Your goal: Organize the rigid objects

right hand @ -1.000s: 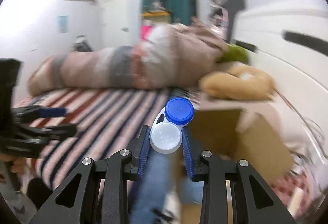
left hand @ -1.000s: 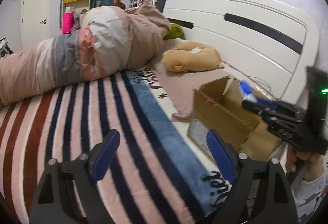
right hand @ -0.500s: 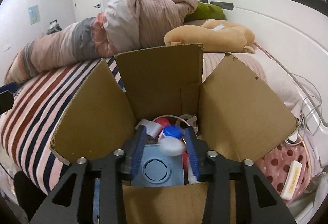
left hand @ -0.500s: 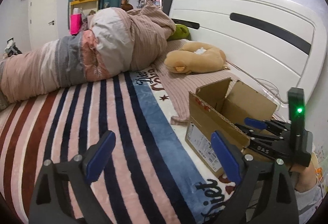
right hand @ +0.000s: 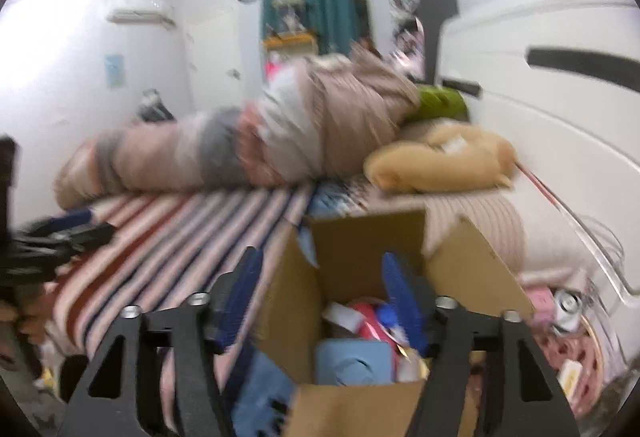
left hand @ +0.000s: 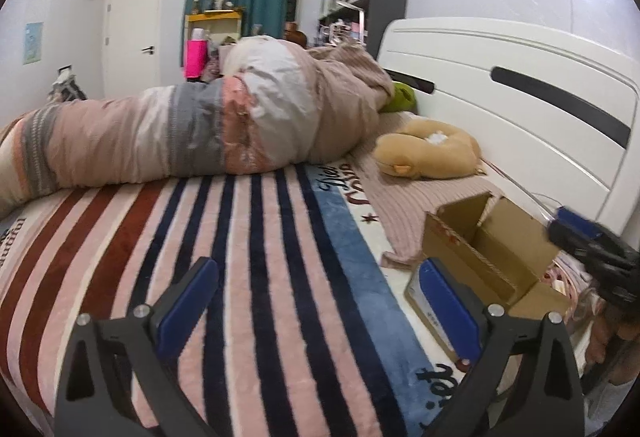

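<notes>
Your left tool (left hand: 316, 301) tilts down over the striped bed (left hand: 248, 237), jaws spreading, nothing between them. Your right tool (right hand: 320, 293) angles down above the open box (right hand: 360, 237), jaws opening and empty; the blue case (right hand: 352, 363) lies inside among other items.

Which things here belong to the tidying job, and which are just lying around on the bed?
Part of the job:
- cardboard box
- small items inside it
- right gripper, jaws opening, nothing between them

Just lying about:
- rolled quilt
- tan plush toy
- striped blanket
</notes>
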Demonstrator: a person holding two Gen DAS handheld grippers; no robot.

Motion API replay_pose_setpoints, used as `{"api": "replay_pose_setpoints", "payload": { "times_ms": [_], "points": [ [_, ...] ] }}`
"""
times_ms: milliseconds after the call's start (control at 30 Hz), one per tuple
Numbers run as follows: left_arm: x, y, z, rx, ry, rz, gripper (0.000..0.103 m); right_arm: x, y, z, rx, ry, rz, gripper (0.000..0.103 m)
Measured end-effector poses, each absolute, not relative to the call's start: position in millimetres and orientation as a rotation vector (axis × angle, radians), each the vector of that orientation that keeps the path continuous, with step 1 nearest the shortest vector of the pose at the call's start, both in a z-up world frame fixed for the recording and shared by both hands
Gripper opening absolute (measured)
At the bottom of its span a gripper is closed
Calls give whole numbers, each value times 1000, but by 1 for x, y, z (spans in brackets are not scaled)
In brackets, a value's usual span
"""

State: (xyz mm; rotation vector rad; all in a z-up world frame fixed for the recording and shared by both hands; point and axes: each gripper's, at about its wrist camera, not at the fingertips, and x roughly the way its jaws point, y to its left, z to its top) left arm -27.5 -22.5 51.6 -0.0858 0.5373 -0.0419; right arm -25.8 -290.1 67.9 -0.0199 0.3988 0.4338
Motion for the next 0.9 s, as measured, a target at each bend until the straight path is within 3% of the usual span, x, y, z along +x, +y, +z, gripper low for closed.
{"api": "replay_pose_setpoints", "payload": {
  "times_ms": [33,100,900],
  "points": [
    [-29,-20,51,-84,535,-25,100,-30,-289,70,-19,369,453,91],
    [-31,-15,50,-84,536,-3,100,-37,-286,73,-16,304,491,103],
    [-31,-6,42,-87,560,52,101,-28,-284,55,17,380,550,103]
  ]
}}
